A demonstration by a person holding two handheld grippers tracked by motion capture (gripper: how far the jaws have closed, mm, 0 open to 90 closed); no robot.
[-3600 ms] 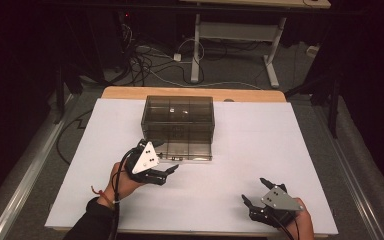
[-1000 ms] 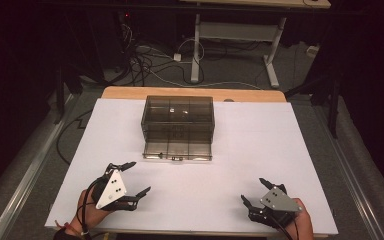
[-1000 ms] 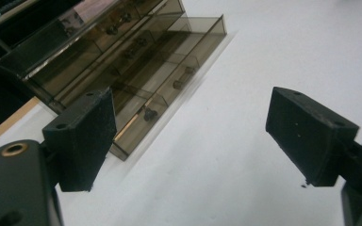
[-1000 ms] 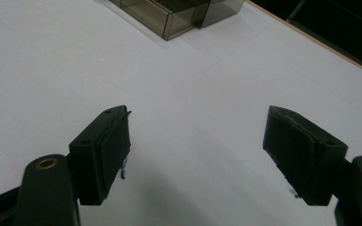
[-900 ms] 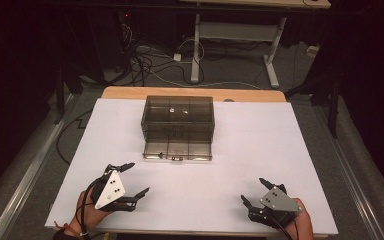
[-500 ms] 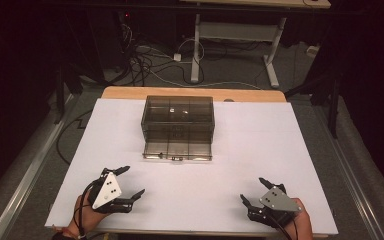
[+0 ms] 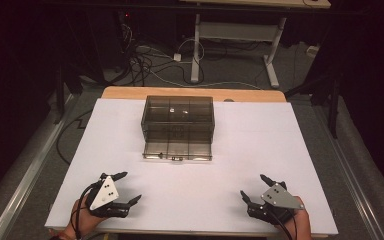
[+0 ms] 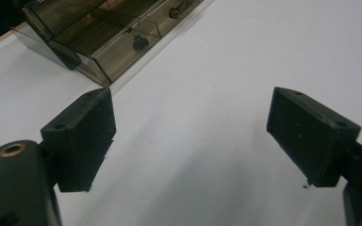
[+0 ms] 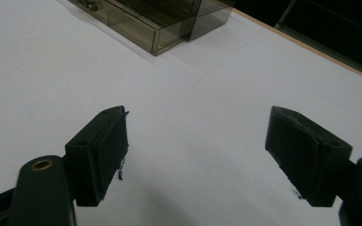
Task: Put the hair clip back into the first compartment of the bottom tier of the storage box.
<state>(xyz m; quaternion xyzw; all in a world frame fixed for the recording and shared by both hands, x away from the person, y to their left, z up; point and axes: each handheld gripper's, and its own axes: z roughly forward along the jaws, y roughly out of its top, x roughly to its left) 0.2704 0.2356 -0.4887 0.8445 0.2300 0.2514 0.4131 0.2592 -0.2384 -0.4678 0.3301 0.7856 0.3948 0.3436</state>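
— What's at seven o'clock on the bench [image 7: 300, 130]?
— The left claw [image 7: 128, 187], jaws wide apart, nothing between them.
— And in the middle?
— A smoky clear drawer box [image 7: 178, 126] toward twelve o'clock, its drawer pulled out.
— Five o'clock?
— The right claw [image 7: 253, 187], jaws spread too, holding nothing.
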